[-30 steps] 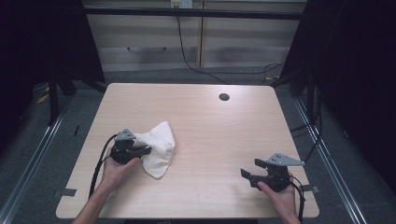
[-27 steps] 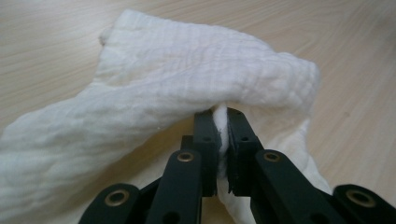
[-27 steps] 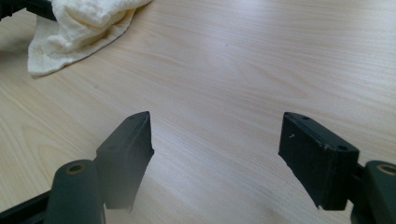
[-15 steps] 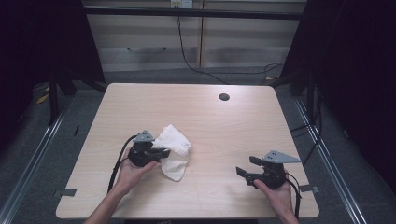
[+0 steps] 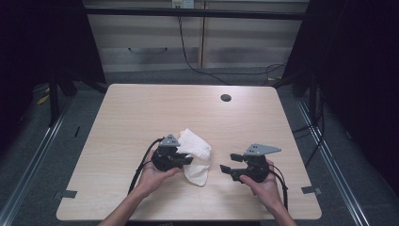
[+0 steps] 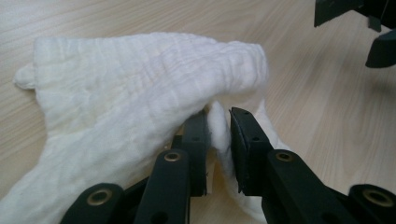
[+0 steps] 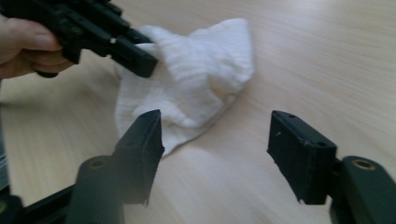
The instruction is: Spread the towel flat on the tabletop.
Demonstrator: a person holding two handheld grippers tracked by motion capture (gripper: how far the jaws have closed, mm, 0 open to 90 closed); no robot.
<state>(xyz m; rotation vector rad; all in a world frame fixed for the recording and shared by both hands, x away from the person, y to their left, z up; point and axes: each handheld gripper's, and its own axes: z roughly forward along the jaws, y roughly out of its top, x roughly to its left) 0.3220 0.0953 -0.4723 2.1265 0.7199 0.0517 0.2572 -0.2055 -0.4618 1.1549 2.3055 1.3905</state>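
Note:
A crumpled white cloth [image 5: 197, 147] lies on the pale wooden table [image 5: 141, 108], a little in front of its middle. My left gripper [image 5: 188, 160] lies at the cloth's left edge. In the left gripper view a fold of the cloth [image 6: 126, 84] stands between the jaws of this gripper [image 6: 218, 116]. Those jaws have just been opening, and the fold sits loose in the gap. My right gripper [image 5: 226, 169] is just right of the cloth and points left at it. Its jaws [image 7: 215, 126] have just been closing but stand wide apart over bare wood, with the cloth [image 7: 196, 79] beyond them.
A round dark hole [image 5: 226, 98] sits in the tabletop near its far edge. Black cables trail from both grippers toward the near edge. Bare wood lies on every side of the cloth. Dark floor and rails surround the table.
My left hand has dragged the cloth rightward toward the table's middle, and its jaws have spread a little. My right gripper has moved left toward the cloth.

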